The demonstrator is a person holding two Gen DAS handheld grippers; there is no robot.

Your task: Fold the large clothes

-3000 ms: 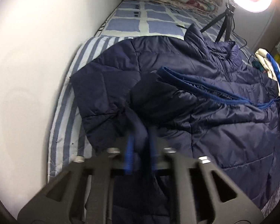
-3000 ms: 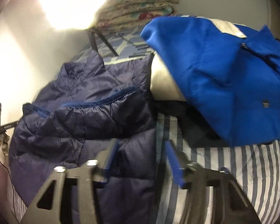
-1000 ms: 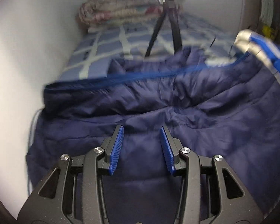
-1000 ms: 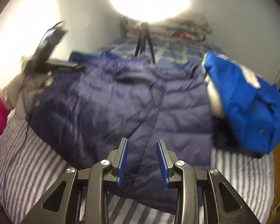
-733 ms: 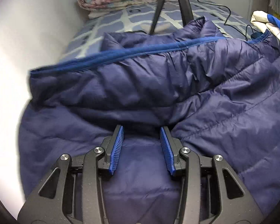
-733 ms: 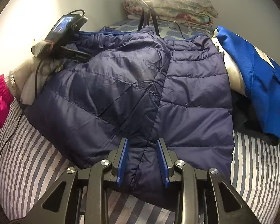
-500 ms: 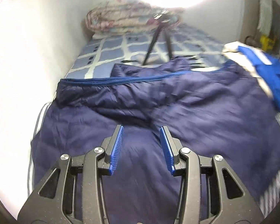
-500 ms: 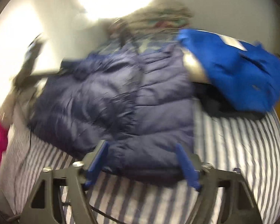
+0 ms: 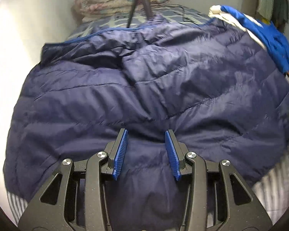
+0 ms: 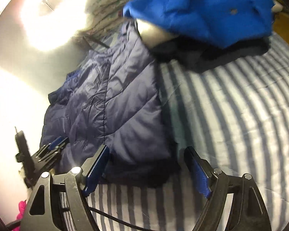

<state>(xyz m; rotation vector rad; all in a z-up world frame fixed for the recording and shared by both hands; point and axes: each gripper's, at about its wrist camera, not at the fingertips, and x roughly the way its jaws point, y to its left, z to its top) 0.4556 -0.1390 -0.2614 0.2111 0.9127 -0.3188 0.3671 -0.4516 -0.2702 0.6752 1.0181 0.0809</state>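
The navy quilted puffer jacket (image 9: 163, 88) lay spread on the blue-and-white striped bedsheet (image 10: 231, 115), beside a bright blue garment (image 10: 202, 9) heaped on dark clothing. The left gripper (image 9: 146, 150) hovered low over the jacket's near portion, fingers parted and gripping nothing. The right gripper (image 10: 146, 171) tilted over the jacket's lower corner, fingers spread wide, likewise released. A ring light (image 10: 52, 17) glared behind.

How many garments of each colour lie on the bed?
Navy puffer jacket: 1
Bright blue garment: 1
Black garment under the blue one: 1
Total: 3
A pink item shows at the right view's edge, too cropped to count.
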